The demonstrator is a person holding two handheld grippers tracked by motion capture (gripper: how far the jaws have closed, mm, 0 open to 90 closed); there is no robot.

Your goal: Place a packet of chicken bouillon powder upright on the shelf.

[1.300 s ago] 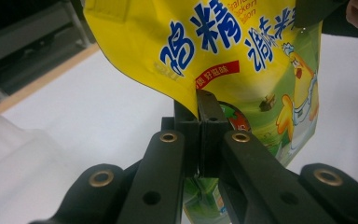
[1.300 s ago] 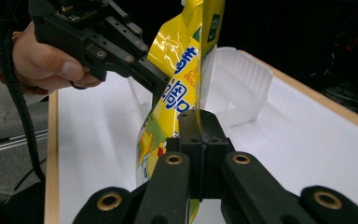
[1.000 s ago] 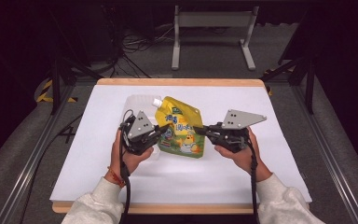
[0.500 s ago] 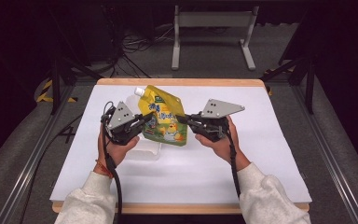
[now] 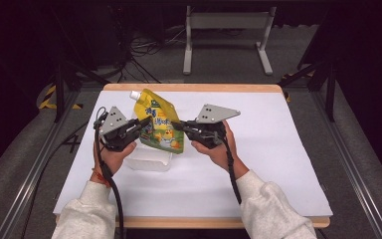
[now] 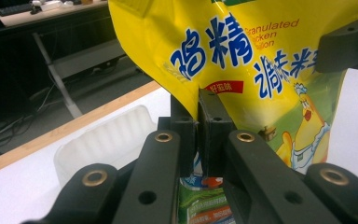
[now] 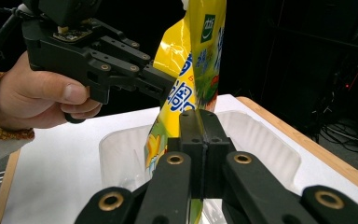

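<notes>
Yellow pouch (image 5: 159,127), left claw (image 5: 140,124), right claw (image 5: 179,126) clamped on edges

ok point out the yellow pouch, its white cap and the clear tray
yellow pouch (image 5: 160,130): high view, middle of its printed front
white cap (image 5: 135,94): high view, its top end
clear tray (image 7: 261,140): right gripper view, its ribbed far wall

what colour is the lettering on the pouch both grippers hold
Blue, with some orange, on the yellow seasoning pouch; it shows best in the left gripper view.
</notes>
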